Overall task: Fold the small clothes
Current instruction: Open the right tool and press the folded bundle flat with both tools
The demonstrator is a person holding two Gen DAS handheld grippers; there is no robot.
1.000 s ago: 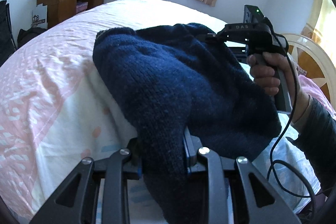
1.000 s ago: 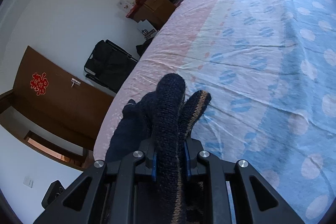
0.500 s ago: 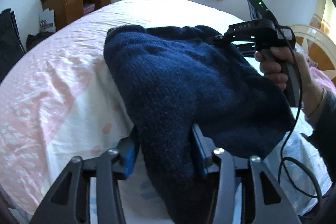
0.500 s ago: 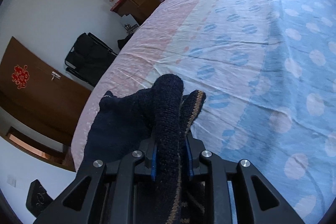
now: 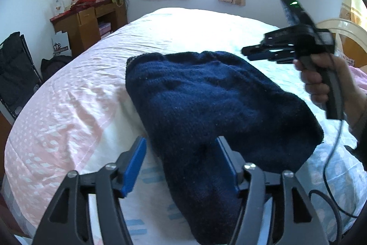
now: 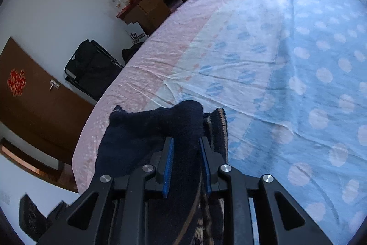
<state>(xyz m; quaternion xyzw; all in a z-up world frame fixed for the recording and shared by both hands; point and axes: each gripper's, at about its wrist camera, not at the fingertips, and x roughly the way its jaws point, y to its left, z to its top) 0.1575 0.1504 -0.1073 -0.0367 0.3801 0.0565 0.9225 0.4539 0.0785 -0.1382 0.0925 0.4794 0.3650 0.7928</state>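
Observation:
A navy knitted sweater point(image 5: 206, 95) lies bunched on the bed point(image 5: 68, 107), one thick fold reaching back between my left gripper's point(image 5: 180, 144) fingers. Those jaws are opening: the left blue pad point(image 5: 135, 164) stands clear of the wool, and the fold rests loosely against the right one. Farther right, a person's hand point(image 5: 321, 77) holds my right gripper point(image 5: 250, 53) just above the sweater's far edge. In the right wrist view that gripper point(image 6: 186, 140) is shut on a rolled fold of the sweater point(image 6: 137, 134), with a tan-patterned hem beside it.
The bed sheet point(image 6: 298, 61) runs pink, white and blue with dots. A wooden desk point(image 5: 87, 22) piled with items stands at the far left wall, with a black folding chair point(image 5: 13, 75) nearer. A round headboard point(image 5: 344, 33) is at the right. A cable point(image 5: 332, 153) hangs from the right gripper.
My left jaws have spread wide and let go of the sweater fold. The right gripper has lifted slightly, still clamped on its fold.

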